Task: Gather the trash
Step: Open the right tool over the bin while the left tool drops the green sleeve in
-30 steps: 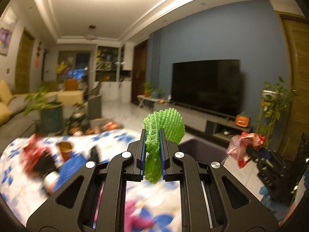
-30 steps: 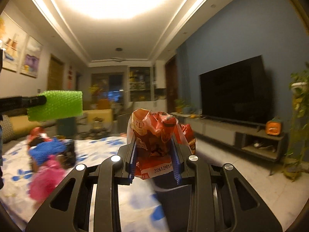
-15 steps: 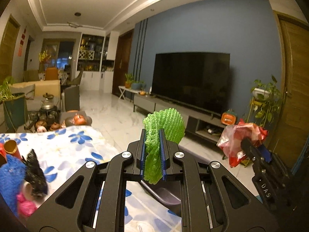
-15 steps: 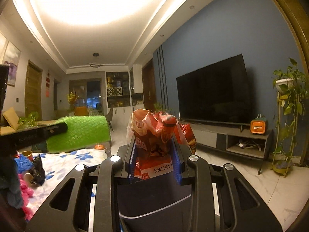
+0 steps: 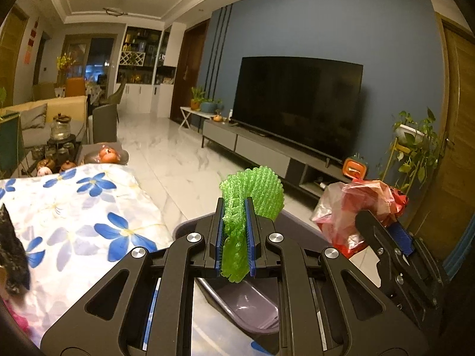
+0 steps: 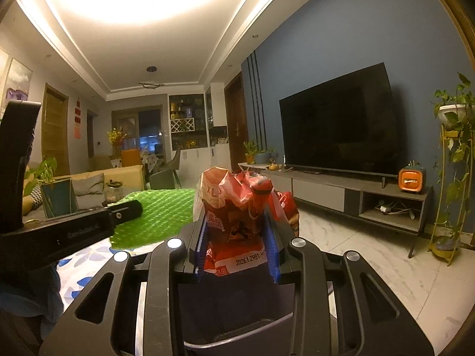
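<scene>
Green foam netting [image 5: 237, 237] is pinched between the two fingers of the left hand-held gripper [image 5: 234, 237]; the jaws are pressed tight on its middle, and its ribbed top fans out above the fingertips toward 12 o'clock. In the right wrist view the same netting [image 6: 160, 216] shows at 9 o'clock, sticking out sideways from the black body of the left tool.

The right hand-held gripper [image 6: 236, 237] is clenched on a crumpled red and clear snack wrapper [image 6: 237, 207], which has a printed date on its lower edge and rises above the blue pads. From the left wrist view this wrapper [image 5: 356, 207] is at 3 o'clock, near the netting but apart from it.

Below both tools lies a dark purple bin [image 5: 246, 302]. Its rim and its inside show under the left fingers at 6 o'clock, and in the right wrist view the bin [image 6: 237, 305] fills the space under the wrapper. Both pieces of trash hang above it, not touching it.

At 9 o'clock in the left view, the counter [image 5: 74, 207] carries a white cloth with blue flowers, and a dark blurred thing sits at its left edge.
</scene>
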Demonstrator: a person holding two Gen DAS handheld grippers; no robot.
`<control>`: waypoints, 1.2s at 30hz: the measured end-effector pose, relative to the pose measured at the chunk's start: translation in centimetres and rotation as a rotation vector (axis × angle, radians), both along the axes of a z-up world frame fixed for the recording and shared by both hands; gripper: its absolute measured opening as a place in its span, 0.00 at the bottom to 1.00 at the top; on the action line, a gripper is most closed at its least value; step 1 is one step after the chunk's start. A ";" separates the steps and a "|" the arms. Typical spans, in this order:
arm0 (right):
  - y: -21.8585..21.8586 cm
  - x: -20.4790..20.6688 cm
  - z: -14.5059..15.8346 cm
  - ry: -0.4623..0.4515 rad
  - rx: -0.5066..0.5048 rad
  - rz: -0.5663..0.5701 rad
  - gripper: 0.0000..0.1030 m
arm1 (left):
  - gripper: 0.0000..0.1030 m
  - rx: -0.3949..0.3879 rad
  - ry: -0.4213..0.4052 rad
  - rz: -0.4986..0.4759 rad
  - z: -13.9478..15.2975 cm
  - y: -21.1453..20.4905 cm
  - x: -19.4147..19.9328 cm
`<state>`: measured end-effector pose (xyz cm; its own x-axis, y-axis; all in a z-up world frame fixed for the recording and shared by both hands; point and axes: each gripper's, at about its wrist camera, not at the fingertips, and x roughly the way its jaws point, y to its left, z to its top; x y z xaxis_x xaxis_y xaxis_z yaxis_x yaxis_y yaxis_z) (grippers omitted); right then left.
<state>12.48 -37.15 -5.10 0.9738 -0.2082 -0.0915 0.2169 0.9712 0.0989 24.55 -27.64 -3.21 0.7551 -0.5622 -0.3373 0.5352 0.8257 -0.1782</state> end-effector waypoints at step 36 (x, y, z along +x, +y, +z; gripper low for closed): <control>0.7 -3.2 -0.3 0.012 0.044 -0.019 0.84 | 0.92 -0.029 0.053 0.133 -1.2 4.5 -0.7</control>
